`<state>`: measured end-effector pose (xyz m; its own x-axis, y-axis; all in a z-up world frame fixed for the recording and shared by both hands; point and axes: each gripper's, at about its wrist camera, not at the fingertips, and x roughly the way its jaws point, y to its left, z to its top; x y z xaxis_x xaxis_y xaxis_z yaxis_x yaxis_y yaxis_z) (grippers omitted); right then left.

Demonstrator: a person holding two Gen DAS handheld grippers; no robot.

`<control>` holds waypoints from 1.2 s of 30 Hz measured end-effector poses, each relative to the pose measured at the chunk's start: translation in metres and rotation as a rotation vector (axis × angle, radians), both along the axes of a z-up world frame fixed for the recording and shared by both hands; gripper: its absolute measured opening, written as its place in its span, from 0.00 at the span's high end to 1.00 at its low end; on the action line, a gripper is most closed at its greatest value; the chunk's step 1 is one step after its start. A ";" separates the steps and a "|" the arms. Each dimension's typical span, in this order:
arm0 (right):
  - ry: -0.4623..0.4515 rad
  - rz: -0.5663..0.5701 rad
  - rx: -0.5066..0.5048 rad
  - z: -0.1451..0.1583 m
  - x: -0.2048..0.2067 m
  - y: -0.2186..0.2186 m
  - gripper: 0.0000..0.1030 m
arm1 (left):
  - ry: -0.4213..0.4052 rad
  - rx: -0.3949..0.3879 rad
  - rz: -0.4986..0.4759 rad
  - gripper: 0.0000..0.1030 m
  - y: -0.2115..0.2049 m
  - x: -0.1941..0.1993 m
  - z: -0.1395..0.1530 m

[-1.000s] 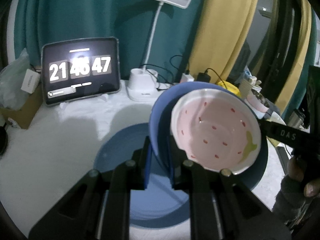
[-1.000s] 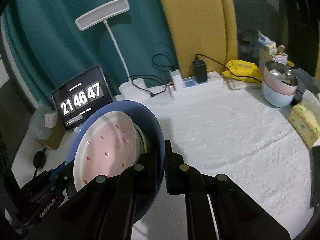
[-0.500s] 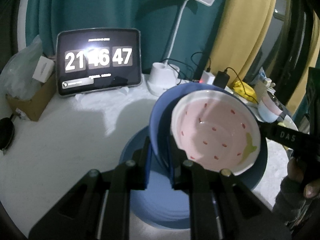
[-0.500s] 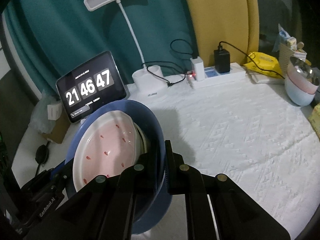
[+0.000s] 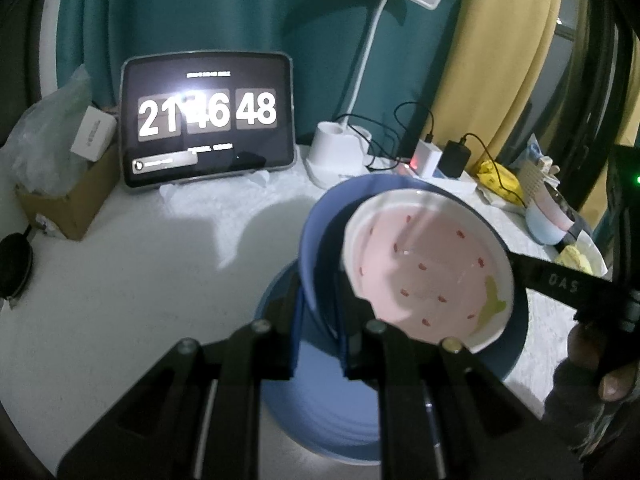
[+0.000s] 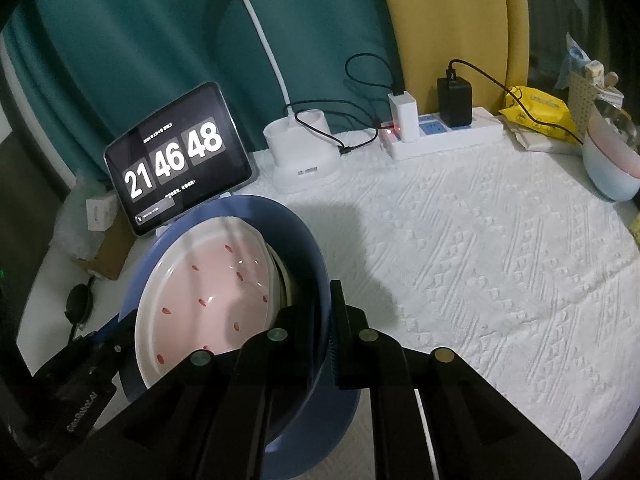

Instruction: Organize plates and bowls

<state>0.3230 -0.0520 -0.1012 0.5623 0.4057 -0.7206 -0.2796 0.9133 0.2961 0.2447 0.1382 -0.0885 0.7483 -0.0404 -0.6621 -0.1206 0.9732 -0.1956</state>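
Observation:
Both grippers hold one blue bowl by opposite sides of its rim, a little above a blue plate on the table. A pink strawberry-pattern dish with a white rim sits inside the bowl. My left gripper is shut on the bowl's near rim. My right gripper is shut on the rim of the same bowl, with the pink dish to its left. The plate shows under the bowl.
A tablet clock and a lamp base stand at the back. A power strip with chargers lies behind. Stacked pink and light-blue bowls sit at the far right. A cardboard box sits at the left.
Both grippers, with the bowl and dish, have shifted right and a little forward over the blue plate. The grips have not changed. The clock now reads 48.

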 end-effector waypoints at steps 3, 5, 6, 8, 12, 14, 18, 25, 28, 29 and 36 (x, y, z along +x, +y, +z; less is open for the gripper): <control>-0.004 -0.006 -0.014 -0.001 0.000 0.001 0.91 | 0.004 0.006 -0.002 0.87 0.000 0.001 0.000; -0.013 -0.010 -0.031 -0.001 -0.001 0.003 0.90 | 0.009 0.004 0.000 0.87 0.001 0.002 0.000; -0.015 -0.011 -0.035 -0.001 -0.001 0.004 0.90 | 0.011 0.003 0.002 0.86 0.001 0.002 0.000; -0.022 -0.013 -0.043 -0.001 -0.001 0.005 0.90 | 0.018 0.023 0.011 0.86 -0.002 0.003 0.000; -0.028 -0.009 -0.054 -0.001 0.000 0.006 0.90 | 0.026 0.019 0.017 0.84 0.001 0.003 -0.001; -0.034 -0.006 -0.064 -0.001 -0.001 0.007 0.90 | 0.028 0.025 0.017 0.83 0.001 0.004 -0.001; -0.036 -0.007 -0.074 -0.001 0.000 0.006 0.88 | 0.034 0.030 0.021 0.83 0.001 0.005 -0.002; -0.018 -0.026 -0.062 -0.003 0.001 -0.007 0.68 | 0.023 0.038 0.023 0.82 -0.001 0.002 -0.002; -0.017 -0.024 -0.062 -0.003 0.000 -0.008 0.67 | 0.020 0.057 0.024 0.80 -0.003 -0.001 -0.001; -0.016 -0.024 -0.063 -0.003 0.000 -0.008 0.67 | 0.020 0.056 0.025 0.80 -0.003 -0.002 -0.001; -0.010 -0.021 -0.065 -0.003 -0.003 -0.009 0.67 | 0.017 0.059 0.027 0.79 -0.004 -0.009 0.003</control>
<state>0.3198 -0.0613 -0.1039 0.5773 0.3463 -0.7394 -0.2629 0.9362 0.2332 0.2361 0.1340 -0.0858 0.7370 0.0196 -0.6756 -0.1500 0.9794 -0.1352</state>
